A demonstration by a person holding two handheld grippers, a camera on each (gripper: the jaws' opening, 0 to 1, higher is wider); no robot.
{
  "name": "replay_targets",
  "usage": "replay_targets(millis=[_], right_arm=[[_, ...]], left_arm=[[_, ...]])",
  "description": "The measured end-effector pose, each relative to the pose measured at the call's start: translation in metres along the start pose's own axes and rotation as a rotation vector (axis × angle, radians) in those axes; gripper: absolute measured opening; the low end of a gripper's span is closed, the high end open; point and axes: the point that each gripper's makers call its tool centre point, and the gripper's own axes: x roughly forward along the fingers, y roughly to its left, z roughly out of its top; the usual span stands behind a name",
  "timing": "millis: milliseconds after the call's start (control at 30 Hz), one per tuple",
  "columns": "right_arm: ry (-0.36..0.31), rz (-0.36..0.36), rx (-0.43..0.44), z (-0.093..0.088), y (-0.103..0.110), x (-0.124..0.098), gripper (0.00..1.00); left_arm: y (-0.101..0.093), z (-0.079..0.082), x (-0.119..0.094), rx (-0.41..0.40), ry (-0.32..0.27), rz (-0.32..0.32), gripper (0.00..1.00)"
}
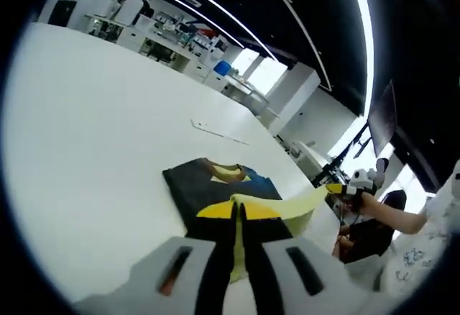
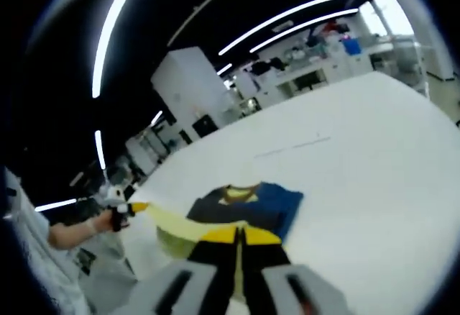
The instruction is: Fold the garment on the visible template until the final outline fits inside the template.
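A dark navy, blue and yellow garment (image 1: 215, 185) lies partly folded on the white table (image 1: 93, 135). Its yellow hem (image 1: 287, 206) is lifted and stretched between both grippers. My left gripper (image 1: 238, 213) is shut on one end of that hem. The right gripper (image 1: 350, 190), held by a person's hand, pinches the other end. In the right gripper view the garment (image 2: 259, 203) lies just beyond my right gripper (image 2: 240, 234), which is shut on the yellow fabric. The yellow band (image 2: 172, 221) runs left to the left gripper (image 2: 122, 207). A faint template line (image 1: 215, 129) crosses the table behind the garment.
The same thin line (image 2: 291, 146) shows on the table in the right gripper view. Desks and equipment (image 1: 172, 38) stand beyond the far table edge. A person's arm (image 1: 402, 218) and patterned sleeve (image 2: 36, 250) are close beside the table.
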Motion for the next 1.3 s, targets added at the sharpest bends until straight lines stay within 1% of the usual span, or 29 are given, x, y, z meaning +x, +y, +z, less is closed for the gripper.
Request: replay_targets(millis=[133,167,200,233,367,467,567,633,733,767,833,867,900,1000,1067,1133,1200,1267,1300], right_arm=[[-0.002,-0.010,-0.029,0.017,-0.012,0.020,0.00],[-0.004,-0.011,-0.028,0.020,-0.014,0.024,0.00],[-0.008,-0.017,-0.034,0.027,-0.019,0.033,0.00],[-0.008,-0.018,-0.036,0.028,-0.020,0.034,0.00],[-0.003,-0.031,-0.050,0.036,-0.028,0.053,0.00],[0.003,-0.042,-0.055,0.041,-0.040,0.065,0.00],[0.002,-0.057,-0.036,0.043,-0.054,0.077,0.00],[0.012,-0.067,-0.034,0.040,-0.060,0.082,0.00],[0.043,-0.085,-0.035,0.031,-0.071,0.089,0.00],[0.059,-0.095,-0.040,0.025,-0.075,0.091,0.00],[0.078,-0.101,-0.047,0.018,-0.076,0.091,0.00],[0.086,-0.103,-0.047,0.015,-0.079,0.093,0.00],[0.092,-0.104,-0.046,0.012,-0.081,0.094,0.00],[0.112,-0.109,-0.040,0.001,-0.080,0.095,0.00],[0.126,-0.115,-0.030,-0.006,-0.084,0.096,0.00],[0.146,-0.118,-0.034,-0.012,-0.085,0.096,0.00],[0.160,-0.121,-0.036,-0.016,-0.084,0.097,0.00],[0.170,-0.127,-0.039,-0.019,-0.087,0.098,0.00],[0.174,-0.130,-0.034,-0.020,-0.090,0.099,0.00]], left_arm=[[0.009,0.009,0.016,0.020,0.005,0.020,0.00],[0.015,0.013,0.021,0.026,0.005,0.027,0.00],[0.017,0.015,0.024,0.025,0.005,0.030,0.00],[0.022,0.018,0.027,0.026,0.003,0.035,0.00],[0.036,0.024,0.042,0.031,0.012,0.066,0.00],[0.044,0.027,0.051,0.024,0.015,0.087,0.00],[0.055,0.030,0.060,0.022,0.022,0.114,0.00],[0.060,0.030,0.067,0.011,0.025,0.127,0.00],[0.066,0.023,0.076,0.026,0.047,0.150,0.00],[0.069,0.018,0.080,0.021,0.061,0.160,0.00],[0.076,0.010,0.083,0.021,0.085,0.180,0.00],[0.079,0.007,0.084,0.021,0.094,0.186,0.00],[0.085,0.004,0.085,0.020,0.104,0.196,0.00],[0.091,-0.003,0.086,0.018,0.128,0.207,0.00],[0.089,-0.006,0.085,0.023,0.139,0.215,0.00],[0.083,-0.012,0.085,0.008,0.143,0.206,0.00],[0.086,-0.014,0.085,-0.006,0.148,0.209,0.00],[0.084,-0.017,0.085,-0.006,0.153,0.207,0.00],[0.080,-0.020,0.085,-0.005,0.155,0.209,0.00]])
